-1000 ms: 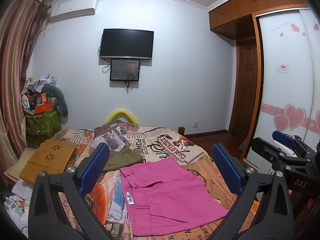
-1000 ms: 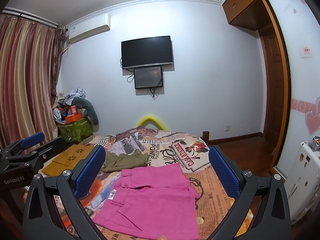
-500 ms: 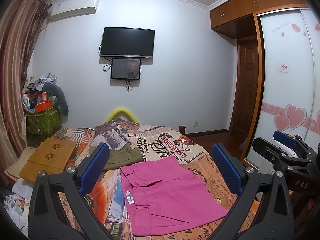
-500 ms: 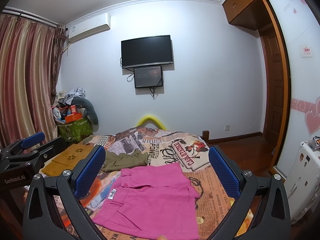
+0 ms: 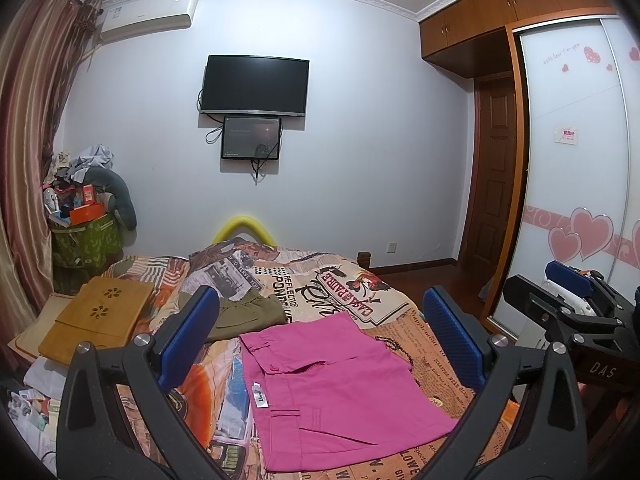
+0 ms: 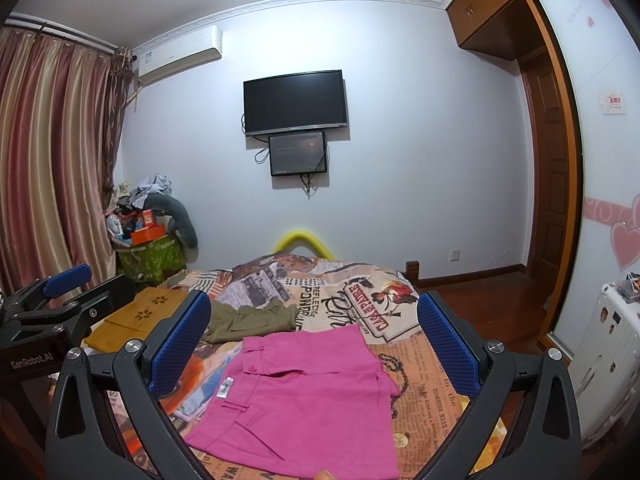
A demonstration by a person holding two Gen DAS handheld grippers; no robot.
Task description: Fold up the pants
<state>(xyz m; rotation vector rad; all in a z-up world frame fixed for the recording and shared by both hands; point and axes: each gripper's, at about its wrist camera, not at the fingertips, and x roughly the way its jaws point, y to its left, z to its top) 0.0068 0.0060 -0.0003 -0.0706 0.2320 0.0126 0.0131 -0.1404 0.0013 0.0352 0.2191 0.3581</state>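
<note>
Pink pants (image 5: 336, 392) lie flat on the bed, folded into a rough square, with a white label near the waistband; they also show in the right wrist view (image 6: 304, 396). My left gripper (image 5: 320, 336) is open and empty, held above the pants' near side. My right gripper (image 6: 314, 340) is open and empty, also above the pants. The right gripper shows at the right edge of the left wrist view (image 5: 568, 304); the left gripper shows at the left edge of the right wrist view (image 6: 64, 296).
An olive green garment (image 5: 248, 314) lies behind the pink pants. A wooden lap desk (image 5: 96, 316) sits at the bed's left side. The bed has a printed cover (image 5: 332, 284). A cluttered green bin (image 5: 84, 240) stands by the curtain; a wardrobe (image 5: 576, 184) is on the right.
Both grippers stay open and nearly still; the views shift only slightly. The pants have not moved.
</note>
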